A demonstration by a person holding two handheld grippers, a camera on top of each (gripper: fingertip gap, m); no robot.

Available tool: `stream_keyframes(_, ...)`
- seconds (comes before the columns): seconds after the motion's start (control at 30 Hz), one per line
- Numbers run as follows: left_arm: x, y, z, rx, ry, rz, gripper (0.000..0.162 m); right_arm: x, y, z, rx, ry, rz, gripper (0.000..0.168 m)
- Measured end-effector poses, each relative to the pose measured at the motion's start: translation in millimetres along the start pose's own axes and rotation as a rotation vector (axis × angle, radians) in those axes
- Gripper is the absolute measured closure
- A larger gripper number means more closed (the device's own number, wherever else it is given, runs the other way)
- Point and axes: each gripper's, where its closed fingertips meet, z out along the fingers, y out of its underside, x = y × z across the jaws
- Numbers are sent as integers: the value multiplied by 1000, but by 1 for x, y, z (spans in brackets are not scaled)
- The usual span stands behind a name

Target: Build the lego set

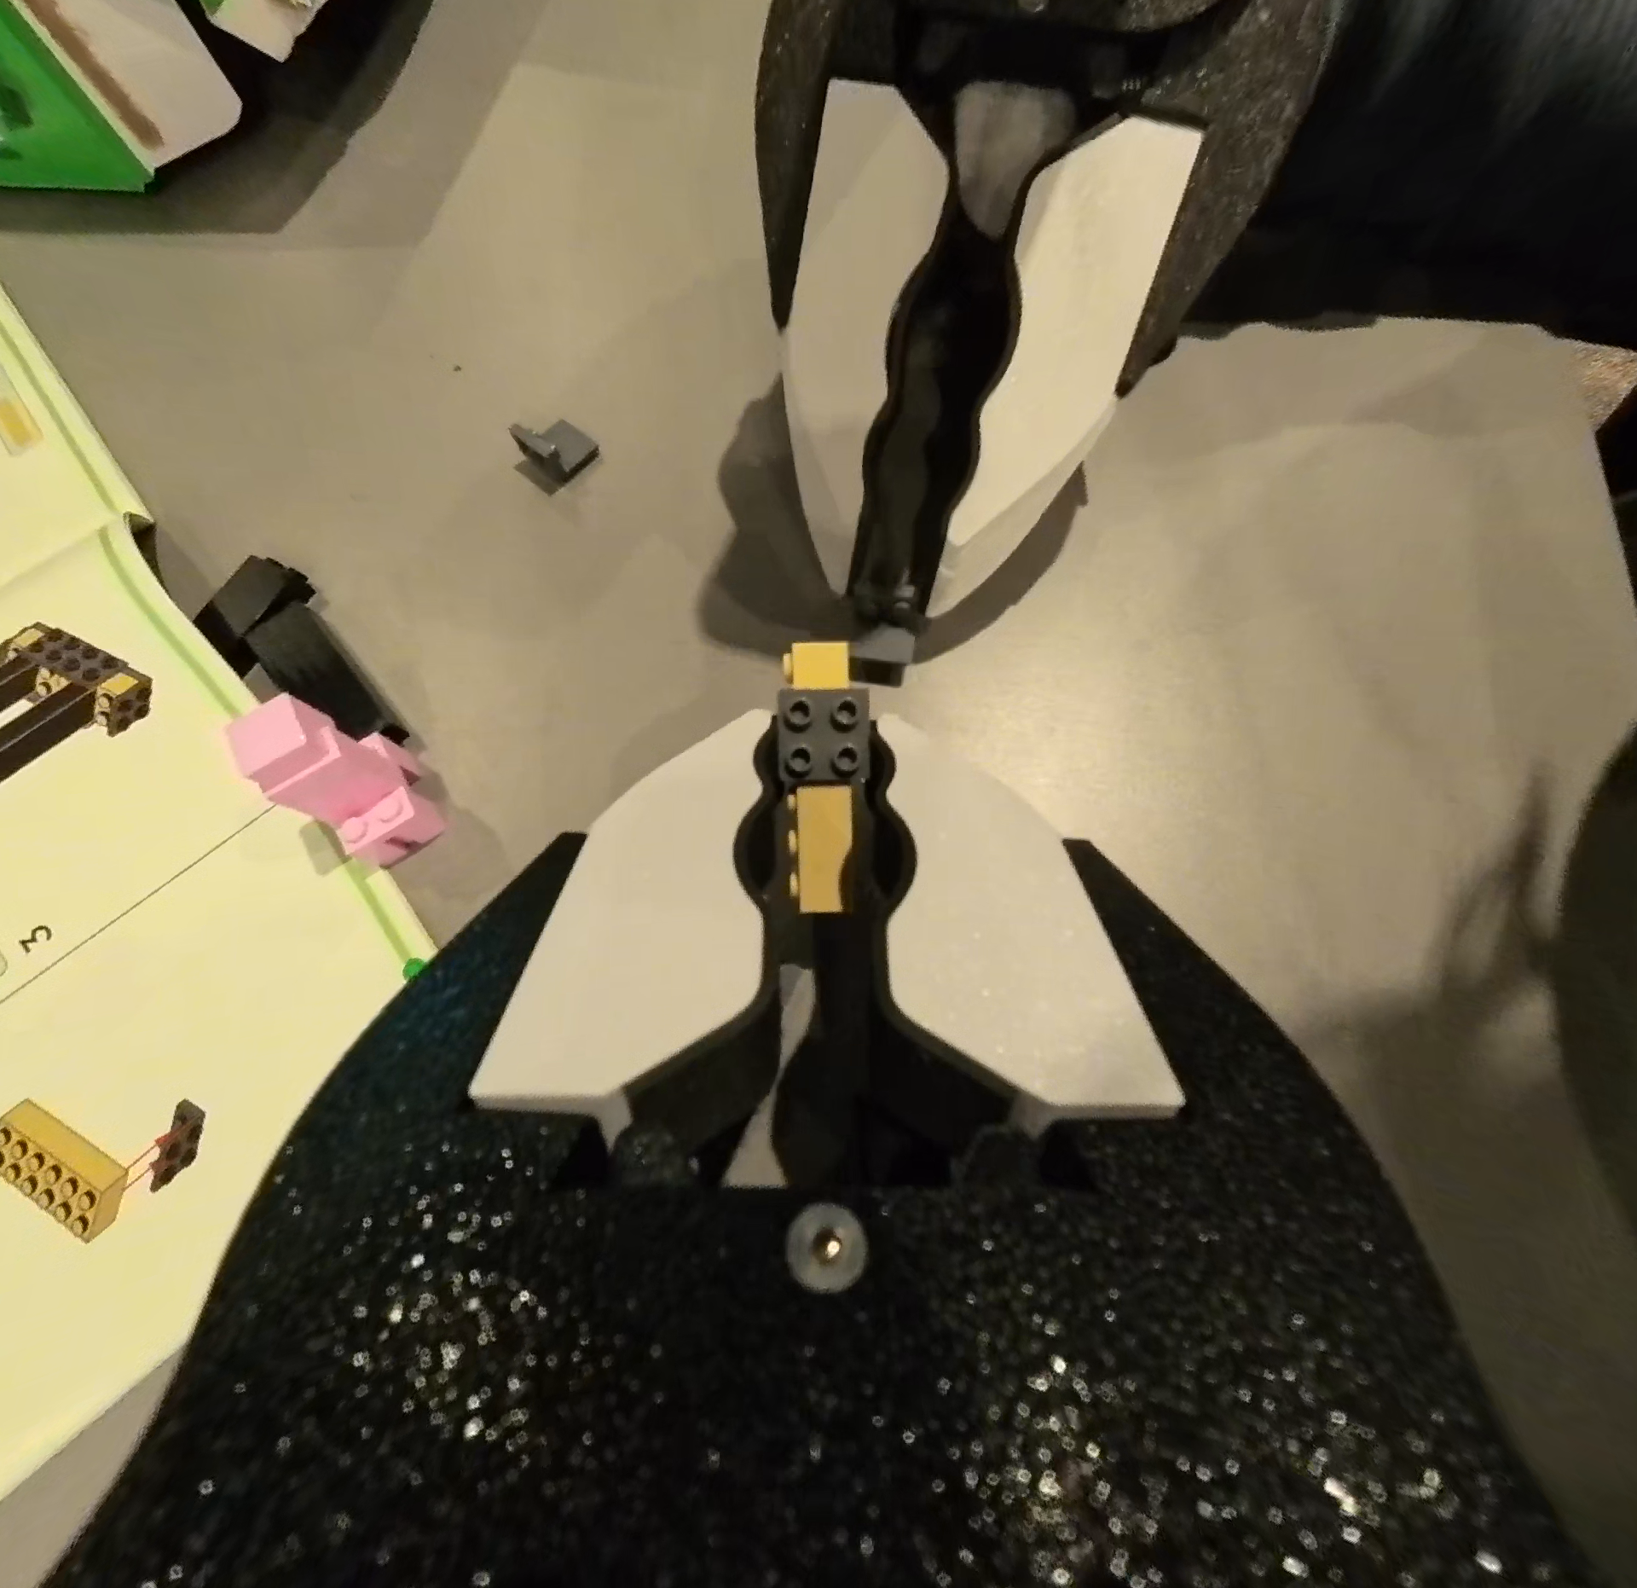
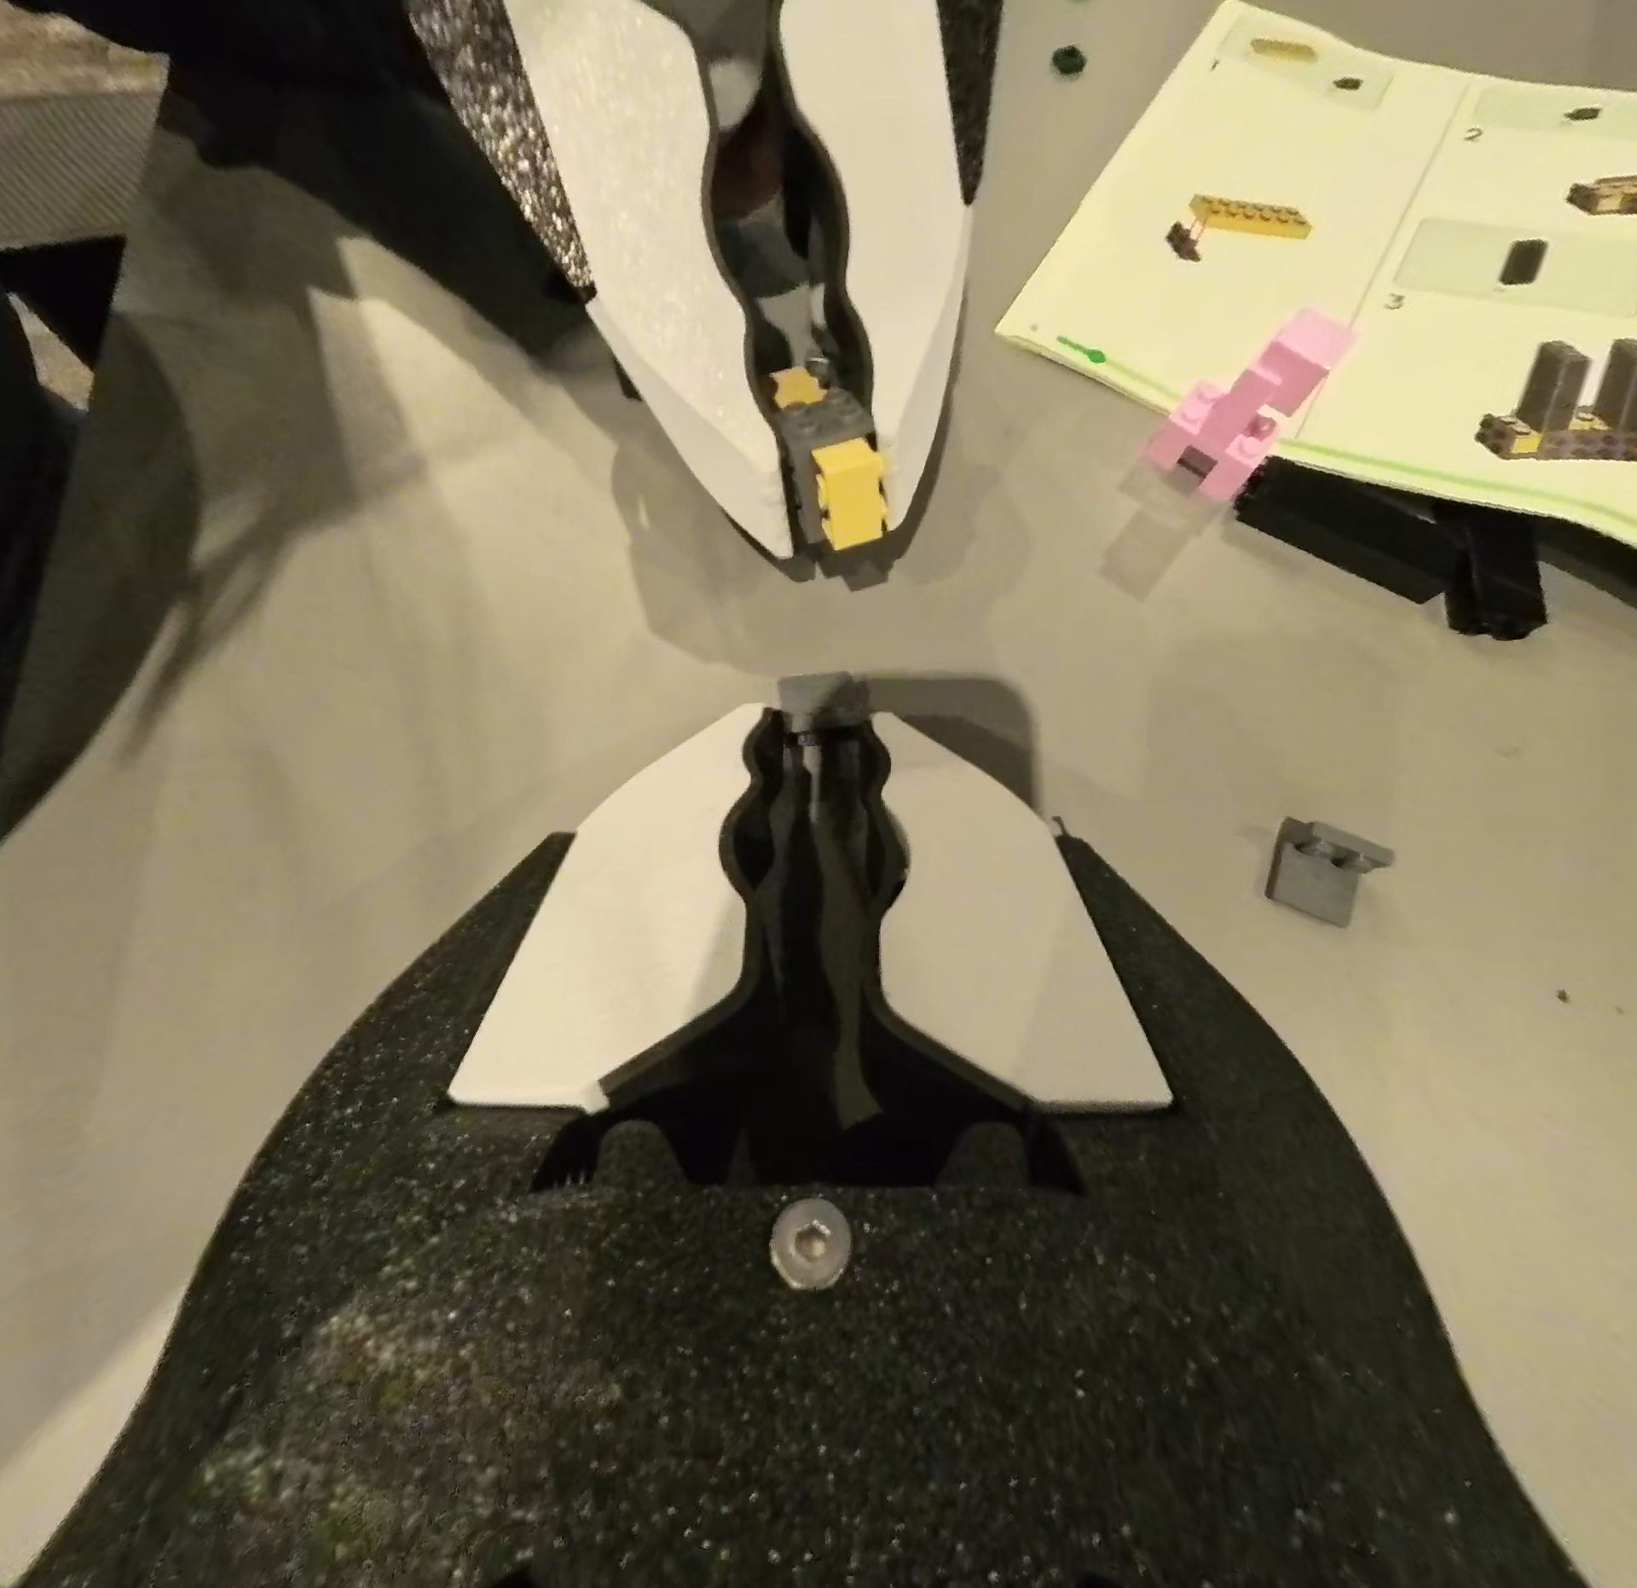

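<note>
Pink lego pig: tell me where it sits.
The pink lego pig stands on the instruction booklet's edge, beside the black bricks.

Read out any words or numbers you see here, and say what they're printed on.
Instruction booklet: single step numerals beside the build diagrams; I don't quote writing.
Green box: too blurred to show any print.
Nothing else shows writing.
</note>
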Motion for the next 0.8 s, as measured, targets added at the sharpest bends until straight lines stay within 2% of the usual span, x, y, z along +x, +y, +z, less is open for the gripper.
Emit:
stream_keyframes(0.03, 0, 0, 0, 1, -2, 4, 146, 1, -2, -1, 14, 2, 9, 152)
stream_keyframes(0.3, -2, -1, 1, 13, -17, 14, 145, 10, -10, -8, 90, 91, 19, 152)
stream_keyframes(0.63, -7, -6, -3, 51, -64, 55, 146, 17, -23, -20, 219, 95, 116, 152)
stream_keyframes(0.7, -8, -6, -2, 50, -67, 55, 145, 19, -18, -19, 181, 113, 110, 152)
stream_keyframes(0.8, -8, -4, -1, 42, -65, 55, 145, 21, 1, -13, 28, 161, 49, 152)
